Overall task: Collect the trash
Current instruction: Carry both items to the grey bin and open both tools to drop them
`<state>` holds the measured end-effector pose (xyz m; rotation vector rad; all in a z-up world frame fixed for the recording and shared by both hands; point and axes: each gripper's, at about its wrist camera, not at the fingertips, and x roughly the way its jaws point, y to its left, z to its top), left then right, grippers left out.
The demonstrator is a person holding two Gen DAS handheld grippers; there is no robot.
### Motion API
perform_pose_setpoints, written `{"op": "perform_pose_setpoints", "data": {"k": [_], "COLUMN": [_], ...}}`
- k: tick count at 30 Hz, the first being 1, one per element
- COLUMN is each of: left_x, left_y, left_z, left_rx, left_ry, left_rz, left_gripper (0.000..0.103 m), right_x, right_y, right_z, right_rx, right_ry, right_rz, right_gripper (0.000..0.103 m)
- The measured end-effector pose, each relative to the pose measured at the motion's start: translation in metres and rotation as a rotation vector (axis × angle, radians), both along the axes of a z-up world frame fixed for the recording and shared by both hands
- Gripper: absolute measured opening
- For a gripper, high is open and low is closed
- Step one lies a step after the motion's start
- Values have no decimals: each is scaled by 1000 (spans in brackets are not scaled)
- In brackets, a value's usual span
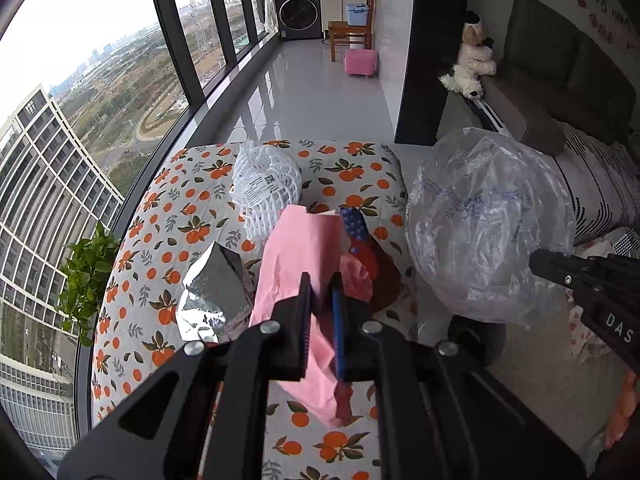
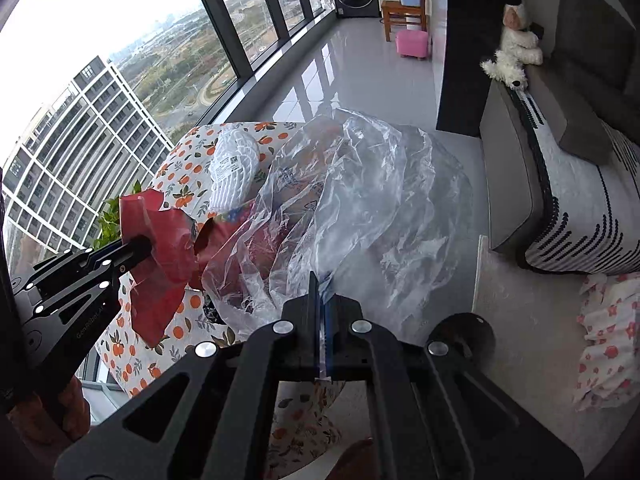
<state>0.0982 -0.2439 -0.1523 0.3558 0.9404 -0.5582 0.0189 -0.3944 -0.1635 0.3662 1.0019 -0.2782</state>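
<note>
Two grippers pinch trash above the orange-print table [image 1: 188,216]: the left gripper [image 1: 320,316] clamps a pink-and-red wrapper [image 1: 298,252], while at three o'clock the right gripper [image 2: 320,312] nips a clear plastic bag [image 2: 360,200] veiling the table's far side

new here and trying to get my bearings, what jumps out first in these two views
The big clear plastic bag billows mid-frame, pinched at its edge in the right gripper. The left gripper clamps a red wrapper, pale pink on its other side, above the table's orange-print cloth. Behind them on the cloth lies a white foam net, and floor-to-ceiling windows open on a city far below.
</note>
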Motion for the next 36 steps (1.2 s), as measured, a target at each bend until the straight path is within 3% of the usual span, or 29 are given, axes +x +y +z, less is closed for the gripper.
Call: {"op": "perform_pose_setpoints", "data": {"k": [7,12,20,26,28,30,32,36], "left_x": [-68,-108,-149,-158,-160,-162,-163,-168], "left_y": [-86,-139,-214,-242,-247,-252,-257,-271], "left_z": [-49,-100,-216,-297,-318,-336,-350,-372], "left_rx": [27,64,109,151,167,181,191,194], "left_ry": [81,137,193,225,235,242,247,254], "left_rz": [-111,-167,-222,-215,-207,-204,-207,-225], "left_gripper": [10,10,10,10,10,10,10,10], "right_x": [-74,-113,-155,-157,-155,-157,-160,-172], "right_y": [-74,-126,-180,-201,-207,-213,-220,-234], "right_z": [-49,-103,-230,-339,-371,-392,-402,-411], "right_rx": [3,18,74,114,134,143,148,152], "right_ry": [46,88,189,254,283,297,292,292], "right_rz": [-163,-232,-266,-261,-264,-274,-283,-287], "right_gripper": [1,1,1,2,4,26,38,38]}}
